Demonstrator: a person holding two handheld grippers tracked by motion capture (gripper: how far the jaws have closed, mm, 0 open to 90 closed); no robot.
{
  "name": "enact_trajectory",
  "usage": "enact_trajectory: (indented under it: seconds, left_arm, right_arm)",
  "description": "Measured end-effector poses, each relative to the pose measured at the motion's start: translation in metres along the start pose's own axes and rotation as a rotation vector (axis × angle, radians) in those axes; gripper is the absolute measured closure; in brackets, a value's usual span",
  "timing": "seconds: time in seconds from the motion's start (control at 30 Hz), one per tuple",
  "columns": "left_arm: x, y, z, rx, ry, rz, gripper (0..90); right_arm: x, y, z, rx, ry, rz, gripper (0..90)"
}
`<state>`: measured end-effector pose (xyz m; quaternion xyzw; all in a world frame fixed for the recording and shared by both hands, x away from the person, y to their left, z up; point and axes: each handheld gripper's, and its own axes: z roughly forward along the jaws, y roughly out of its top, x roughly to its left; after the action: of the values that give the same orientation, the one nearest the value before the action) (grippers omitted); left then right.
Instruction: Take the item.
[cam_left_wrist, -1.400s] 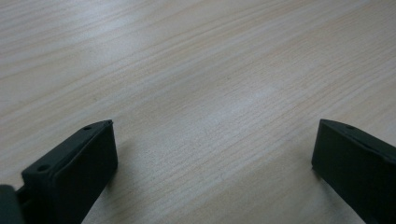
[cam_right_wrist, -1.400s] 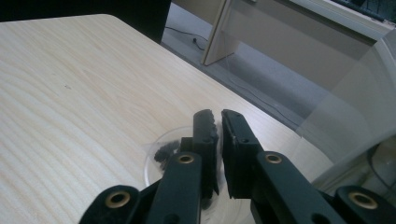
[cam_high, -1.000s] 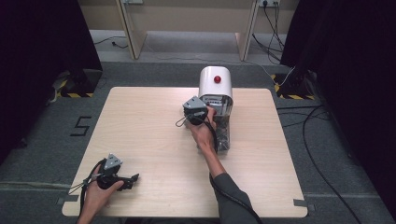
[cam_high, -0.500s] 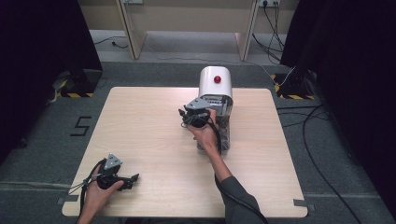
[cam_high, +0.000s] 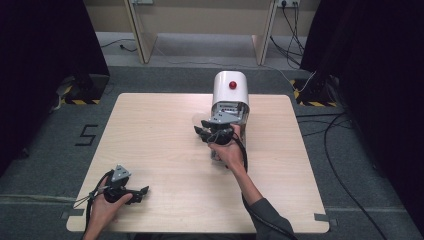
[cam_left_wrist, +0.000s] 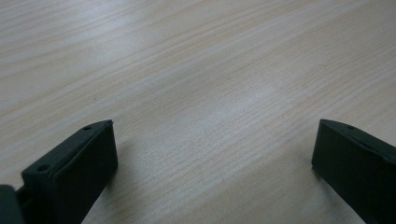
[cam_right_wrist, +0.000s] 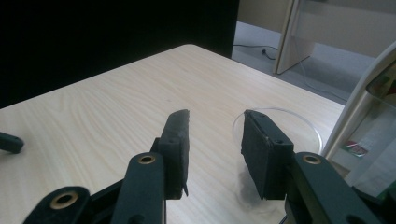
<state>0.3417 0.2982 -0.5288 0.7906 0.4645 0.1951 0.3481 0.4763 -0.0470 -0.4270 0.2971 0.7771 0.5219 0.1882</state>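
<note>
Pale wood counter (cam_high: 160, 130): right claw (cam_high: 202, 134), just opening and empty, sits by the white machine (cam_high: 230, 92) near the far edge, while left claw (cam_high: 142, 191) rests wide open, empty, at the near-left corner.

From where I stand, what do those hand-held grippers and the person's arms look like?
Each hand-held gripper, left and right, is black with two flat rectangular jaws, a grey three-cornered plate on top and a trailing black cable. The right arm wears a dark grey sleeve.

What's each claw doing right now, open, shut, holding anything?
Left claw: open wide, nothing between its jaws, low over the bare table.
Right claw: open, jaws just been parting, nothing held; a clear round dish lies beyond.
</note>
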Motion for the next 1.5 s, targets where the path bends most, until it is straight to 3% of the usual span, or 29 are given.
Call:
enact_trajectory:
  seconds: [0.27,0.5,0.93,1.1,1.5]
  left_arm:
    - [0.000,0.000,0.000,-0.001,0.000,-0.001,0.0]
    - [0.000,0.000,0.000,-0.001,0.000,-0.001,0.0]
    - [0.000,0.000,0.000,-0.001,0.000,-0.001,0.0]
    - [0.000,0.000,0.000,0.000,0.000,0.001,0.0]
    - [0.000,0.000,0.000,0.000,0.001,-0.001,0.0]
  right_arm:
    - [0.003,-0.004,-0.012,0.009,0.008,-0.009,58.5]
    - [0.000,-0.013,-0.030,-0.014,0.036,0.039,57.4]
    - [0.006,-0.027,-0.051,-0.025,0.031,0.016,54.7]
    - [0.013,-0.034,-0.059,-0.007,0.017,-0.032,53.9]
    - [0.014,-0.054,-0.069,0.004,0.014,-0.031,53.4]
